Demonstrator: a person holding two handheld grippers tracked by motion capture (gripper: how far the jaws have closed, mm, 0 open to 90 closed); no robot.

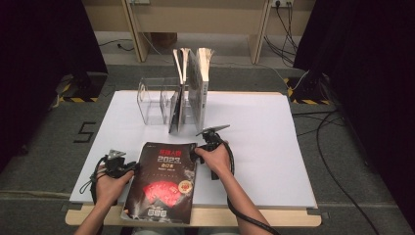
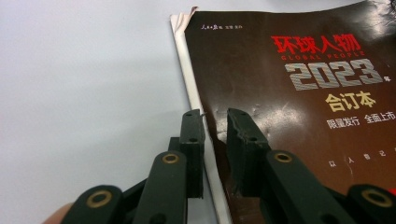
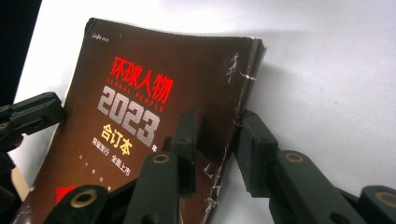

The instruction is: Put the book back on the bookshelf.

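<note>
- A dark-covered book [image 1: 164, 183] lies flat, front cover up, on the white surface [image 1: 274, 147], near its front edge and between the two hands.
- Its long axis runs from the person's side toward the far side, leaning slightly to the right at the far end; the title end points away from the person, the near end reaches the front edge of the surface.
- The cover carries red and silver lettering with "2023" [image 2: 334, 74]; the right long edge is cracked and creased [image 3: 233, 93].
- The left gripper [image 1: 128, 168] sits at the book's left long edge. In the left gripper view its fingers [image 2: 192, 140] stand a little apart, straddling that edge: one over the white surface, the other over the cover. Whether the pads press on the book cannot be told.
- The right gripper [image 1: 198, 154] is at the book's far right corner. In the right gripper view its fingers [image 3: 187, 140] bracket the creased right edge, one over the cover and one outside it, moderately apart; a firm hold cannot be told.
- Farther back, a clear rack [image 1: 156, 100] stands with several upright books [image 1: 193, 88] just beside its right end, well apart from the flat book.
</note>
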